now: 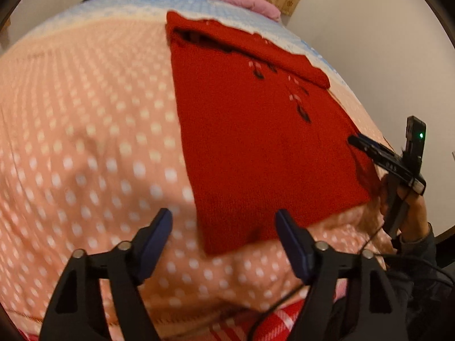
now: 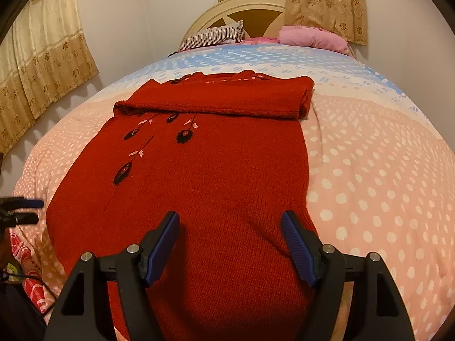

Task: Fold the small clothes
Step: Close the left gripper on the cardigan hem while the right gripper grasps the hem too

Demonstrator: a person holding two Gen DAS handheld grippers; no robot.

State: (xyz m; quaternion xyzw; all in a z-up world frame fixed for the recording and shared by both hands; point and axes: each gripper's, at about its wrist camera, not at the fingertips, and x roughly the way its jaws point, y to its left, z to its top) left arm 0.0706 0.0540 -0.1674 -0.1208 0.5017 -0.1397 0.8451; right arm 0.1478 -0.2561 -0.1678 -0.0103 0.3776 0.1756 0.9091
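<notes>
A red knit sweater (image 1: 256,142) (image 2: 213,170) with dark flower embroidery lies flat on the bed, its sleeves folded across the chest into a band (image 2: 227,99). My left gripper (image 1: 223,216) is open just above the sweater's near-left hem corner; one finger is over the blanket, the other over the red knit. My right gripper (image 2: 230,216) is open low over the hem, knit beneath both blue pads and nothing pinched. From the left wrist it shows at the sweater's right edge (image 1: 384,159). The left gripper shows at the right wrist view's left edge (image 2: 25,210).
The bed is covered by a pink and blue polka-dot blanket (image 1: 85,113) (image 2: 369,170). A striped pillow (image 2: 213,37) and a pink pillow (image 2: 312,38) lie at the headboard (image 2: 227,14). Curtains (image 2: 42,71) hang left. A red plaid cloth (image 1: 284,321) and a cable lie at the near edge.
</notes>
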